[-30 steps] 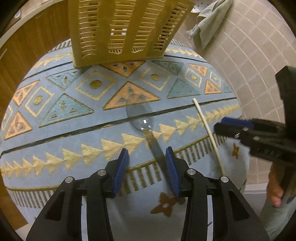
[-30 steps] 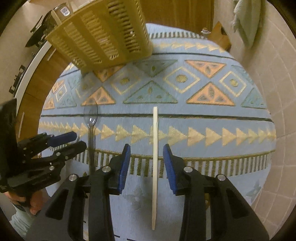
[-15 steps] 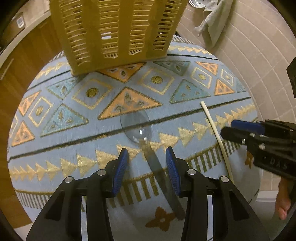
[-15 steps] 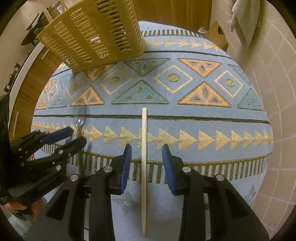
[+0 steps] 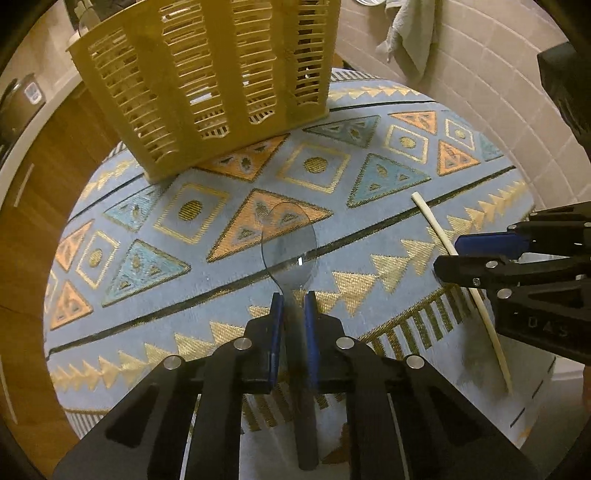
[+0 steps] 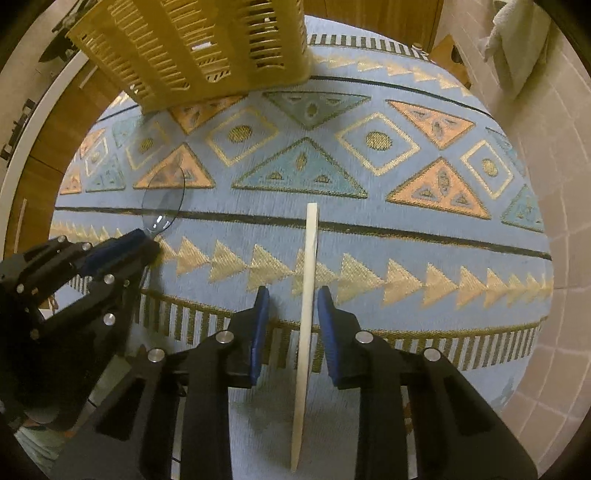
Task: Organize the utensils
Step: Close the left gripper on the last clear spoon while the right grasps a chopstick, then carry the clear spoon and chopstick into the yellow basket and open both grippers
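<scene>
Left tool (image 5: 294, 308) down low on the patterned cloth (image 5: 229, 288), blue pads drawn close together and clamped on the neck of the clear spoon (image 5: 290, 251). Bowl of the spoon poking out just ahead of the tips, lying over an orange triangle in the weave; handle running back between the fingers toward the camera. Seen from the right wrist, same story: left tool (image 6: 146, 245) with its tips at the base of the spoon (image 6: 164, 201) bowl.

Right tool (image 6: 290, 299) spread apart, pads either side of the pale stick (image 6: 306, 295) with a gap showing on both sides, more on the left than the right. No contact visible with the stick. Stick lying flat on the cloth (image 6: 369, 229), running straight away from the camera, far end reaching the dark line in the pattern, near end back between the arms. From the left wrist, right tool (image 5: 448, 254) coming in from the right edge, straddling the stick (image 5: 439, 229) partway along.

Yellow slatted basket (image 5: 207, 74) standing at the far side of the cloth, well apart from both utensils; whether anything sits inside, hard to tell through the slats. Same basket (image 6: 207, 48) at upper left in the right wrist view. Grey towel (image 5: 412, 33) hanging against the tiled wall beyond the worktop.
</scene>
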